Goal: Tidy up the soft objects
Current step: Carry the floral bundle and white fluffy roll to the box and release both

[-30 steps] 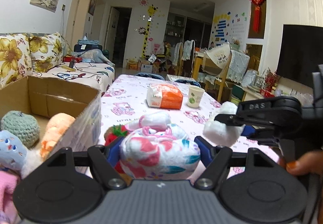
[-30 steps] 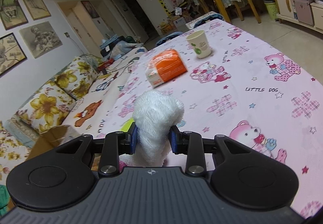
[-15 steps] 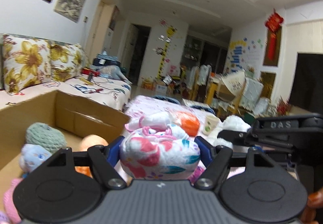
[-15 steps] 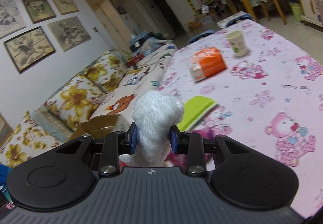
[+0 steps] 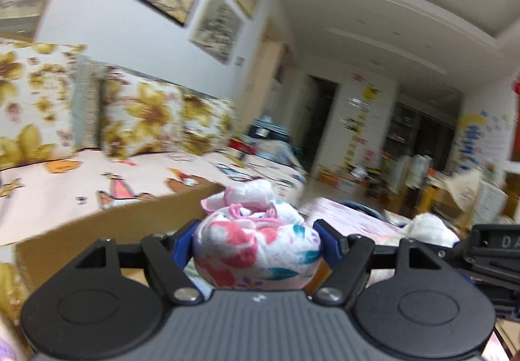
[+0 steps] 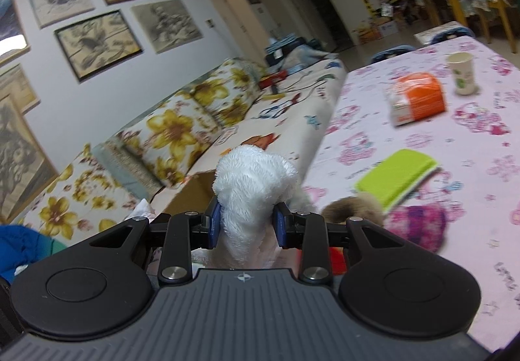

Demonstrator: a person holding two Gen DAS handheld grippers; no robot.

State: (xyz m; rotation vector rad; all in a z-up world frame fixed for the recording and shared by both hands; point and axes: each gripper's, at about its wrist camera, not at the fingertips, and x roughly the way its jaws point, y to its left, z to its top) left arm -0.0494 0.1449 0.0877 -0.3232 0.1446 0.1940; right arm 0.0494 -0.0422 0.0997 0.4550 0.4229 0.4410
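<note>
The floral cloth bundle (image 5: 256, 250) sits squeezed between the blue pads of the left gripper (image 5: 256, 247), lifted clear above the cardboard box (image 5: 107, 231) whose far wall runs beneath and behind it; the bundle is a squat, rounded lump, wider than tall, its long axis lying across the jaws, with a pink-trimmed white fold poking up and away from the camera at its top; the left gripper points nearly level, a little downward, toward the flowered sofa (image 5: 136, 120) and the framed pictures on the wall, and its view is tilted and blurred; its jaws stand fairly wide, both pads pressing into the bundle's sides.

The white plush toy (image 6: 250, 188) is pinched in the right gripper (image 6: 248, 224), whose jaws are nearly closed, the blue pads biting into the narrow part of the plush; the fluffy rounded end stands upright above the pads, so its long axis runs up and down, and more white pile hangs below; this gripper tilts slightly downward over the near edge of the pink cartoon-printed table (image 6: 471, 198), with the box's brown corner just behind the toy; in the left view the same plush (image 5: 429, 229) appears at right, beside the right gripper's black body.

On the table lie a green sponge (image 6: 396, 177), a brown furry toy (image 6: 351, 210), a purple patterned soft item (image 6: 419, 227), an orange packet (image 6: 417, 99) and a paper cup (image 6: 461, 73).
</note>
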